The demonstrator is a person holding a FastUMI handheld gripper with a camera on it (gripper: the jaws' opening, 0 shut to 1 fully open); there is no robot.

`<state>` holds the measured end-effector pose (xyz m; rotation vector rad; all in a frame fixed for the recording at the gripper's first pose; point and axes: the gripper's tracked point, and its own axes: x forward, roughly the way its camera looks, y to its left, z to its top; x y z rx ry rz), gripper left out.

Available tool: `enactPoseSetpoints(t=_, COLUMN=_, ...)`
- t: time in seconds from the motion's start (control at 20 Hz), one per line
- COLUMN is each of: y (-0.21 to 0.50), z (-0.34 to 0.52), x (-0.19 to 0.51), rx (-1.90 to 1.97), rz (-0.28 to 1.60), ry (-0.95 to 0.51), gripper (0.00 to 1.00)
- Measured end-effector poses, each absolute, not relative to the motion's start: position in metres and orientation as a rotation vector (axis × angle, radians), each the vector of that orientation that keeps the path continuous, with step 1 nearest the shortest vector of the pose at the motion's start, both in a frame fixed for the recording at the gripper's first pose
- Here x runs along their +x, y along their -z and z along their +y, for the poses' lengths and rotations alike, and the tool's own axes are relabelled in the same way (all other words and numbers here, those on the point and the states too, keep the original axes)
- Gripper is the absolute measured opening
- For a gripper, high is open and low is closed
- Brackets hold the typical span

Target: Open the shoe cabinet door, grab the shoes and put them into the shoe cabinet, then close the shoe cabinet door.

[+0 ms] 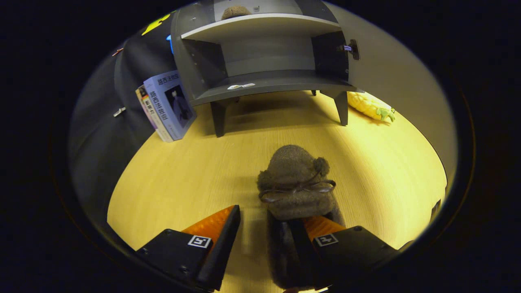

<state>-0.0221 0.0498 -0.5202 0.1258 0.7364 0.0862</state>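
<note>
The fuzzy brown slipper (pixel 295 183) lies on the yellow desk (pixel 183 179), right at the tips of our hand-held gripper (pixel 268 221). Its long way runs straight away from us. The round toe with the little bow points toward the shoe cabinet (pixel 260 53), and the heel end sits low between the fingers. The slipper is closer to the right finger (pixel 315 228), which looks like it rests on or inside the heel. The left finger (pixel 222 226) stands off to the side with bare desk in between. So the fingers are spread apart, not squeezing yet. We think the next move is to pinch the heel wall. The cabinet door is already open, and another slipper (pixel 236 12) sits on the top shelf. Books (pixel 165 106) lean beside the cabinet, and a yellow toy (pixel 372 106) lies on the other side.
</note>
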Motion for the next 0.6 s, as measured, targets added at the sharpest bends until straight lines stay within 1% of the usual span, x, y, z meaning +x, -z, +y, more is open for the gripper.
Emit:
enactPoseSetpoints(t=0.05, y=0.522, z=0.048, x=-0.016, rx=0.101, rz=0.710, ry=-0.066, gripper=0.77)
enactPoseSetpoints(t=0.2, y=0.529, z=0.033, x=0.000, rx=0.084, rz=0.679, ry=-0.002, gripper=0.43)
enactPoseSetpoints(t=0.25, y=0.517, z=0.035, x=-0.003, rx=0.113, rz=0.669, ry=-0.012, gripper=0.32)
enactPoseSetpoints(t=0.35, y=0.521, z=0.035, x=0.001, rx=0.125, rz=0.683, ry=-0.029, gripper=0.10)
enactPoseSetpoints(t=0.5, y=0.498, z=0.034, x=0.003, rx=0.115, rz=0.662, ry=-0.039, gripper=0.09)
enactPoseSetpoints(t=0.6, y=0.469, z=0.031, x=0.006, rx=0.131, rz=0.636, ry=-0.048, gripper=0.09)
